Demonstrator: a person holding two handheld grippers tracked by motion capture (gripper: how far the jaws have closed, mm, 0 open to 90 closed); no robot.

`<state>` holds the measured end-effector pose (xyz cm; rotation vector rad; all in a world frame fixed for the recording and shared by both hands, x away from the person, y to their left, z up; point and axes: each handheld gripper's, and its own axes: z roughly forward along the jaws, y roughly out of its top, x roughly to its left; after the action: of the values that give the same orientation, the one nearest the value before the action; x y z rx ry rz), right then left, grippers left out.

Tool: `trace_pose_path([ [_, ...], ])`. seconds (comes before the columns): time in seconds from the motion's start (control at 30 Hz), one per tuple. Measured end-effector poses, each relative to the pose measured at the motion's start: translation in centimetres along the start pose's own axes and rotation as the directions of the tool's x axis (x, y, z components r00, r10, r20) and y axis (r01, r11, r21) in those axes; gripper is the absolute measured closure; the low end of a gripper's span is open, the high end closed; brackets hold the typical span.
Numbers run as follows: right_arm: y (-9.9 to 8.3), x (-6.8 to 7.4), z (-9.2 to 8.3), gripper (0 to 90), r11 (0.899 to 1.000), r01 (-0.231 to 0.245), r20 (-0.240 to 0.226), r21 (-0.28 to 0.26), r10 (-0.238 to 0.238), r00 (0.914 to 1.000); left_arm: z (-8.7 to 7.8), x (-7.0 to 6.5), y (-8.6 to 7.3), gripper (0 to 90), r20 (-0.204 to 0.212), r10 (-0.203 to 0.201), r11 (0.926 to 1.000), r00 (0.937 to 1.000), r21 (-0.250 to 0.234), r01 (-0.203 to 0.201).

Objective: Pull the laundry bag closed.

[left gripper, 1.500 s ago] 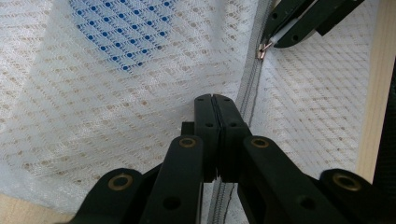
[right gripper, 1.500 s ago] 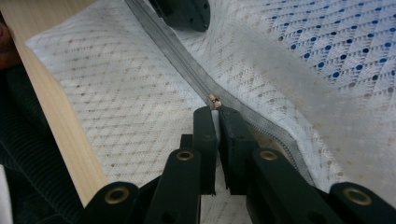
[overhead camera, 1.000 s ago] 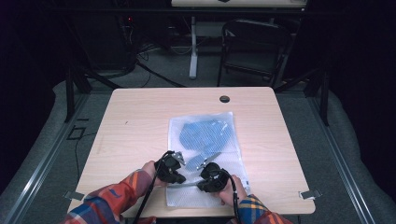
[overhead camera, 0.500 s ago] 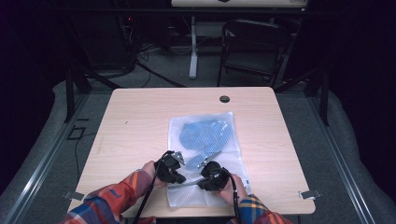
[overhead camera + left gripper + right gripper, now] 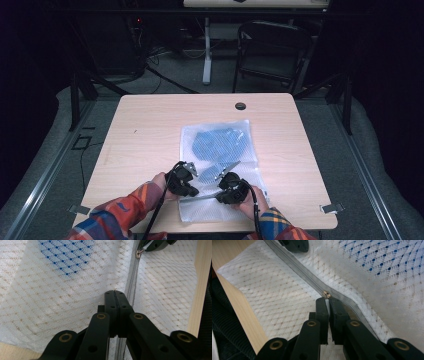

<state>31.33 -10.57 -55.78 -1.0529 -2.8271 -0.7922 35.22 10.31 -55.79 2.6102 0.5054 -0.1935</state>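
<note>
This looks like a lab or a recording workroom, not a home. A plain wooden tabletop [image 5: 150, 130] with a cable hole [image 5: 240, 106] stands on grey carpet [image 5: 45, 165] in a dark room. Behind it are loose cables [image 5: 165, 55], a folding chair [image 5: 272, 50] and the leg of another desk [image 5: 206, 50].

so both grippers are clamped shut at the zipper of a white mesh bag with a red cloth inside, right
Not quite: the cloth inside is blue, not red, as the high view shows through the mesh. The rest holds: the left gripper and the right gripper are both shut at the zipper of the white mesh bag, the right one at the zipper slider.
</note>
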Motion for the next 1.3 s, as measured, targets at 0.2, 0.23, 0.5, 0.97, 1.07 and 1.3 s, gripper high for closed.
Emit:
trace_pose_path([
  [0.2,-0.2,-0.3,-0.4,86.9,1.000,0.012,0.001,0.009,-0.012,0.9999,0.0,0.0,0.0,90.0,0.005,-0.002,1.0000,1.0000,-0.004,0.002],
  [0.23,-0.2,-0.3,-0.4,86.9,1.000,0.012,0.001,0.009,-0.012,0.9999,0.0,0.0,0.0,90.0,0.005,-0.002,1.0000,1.0000,-0.004,0.002],
  [0.5,-0.4,-0.6,-0.8,86.9,1.000,0.008,0.007,0.015,-0.009,0.9999,0.0,0.1,0.0,90.0,0.006,0.000,1.0000,1.0000,-0.004,0.000],
  [0.97,-0.8,-1.0,-1.3,86.8,1.000,0.007,0.010,0.017,-0.007,0.9999,0.0,0.1,-0.1,90.0,0.008,-0.001,1.0000,1.0000,-0.005,0.001],
  [1.07,-0.9,-1.3,-1.6,86.8,1.000,0.004,0.012,0.024,-0.005,0.9999,0.0,0.1,-0.1,90.0,0.009,0.000,1.0000,1.0000,-0.005,0.001],
  [1.3,-1.2,-1.4,-1.9,86.8,1.000,0.002,0.018,0.024,-0.002,0.9998,0.0,0.1,-0.1,90.0,0.012,0.000,1.0000,0.9999,-0.004,0.000],
])
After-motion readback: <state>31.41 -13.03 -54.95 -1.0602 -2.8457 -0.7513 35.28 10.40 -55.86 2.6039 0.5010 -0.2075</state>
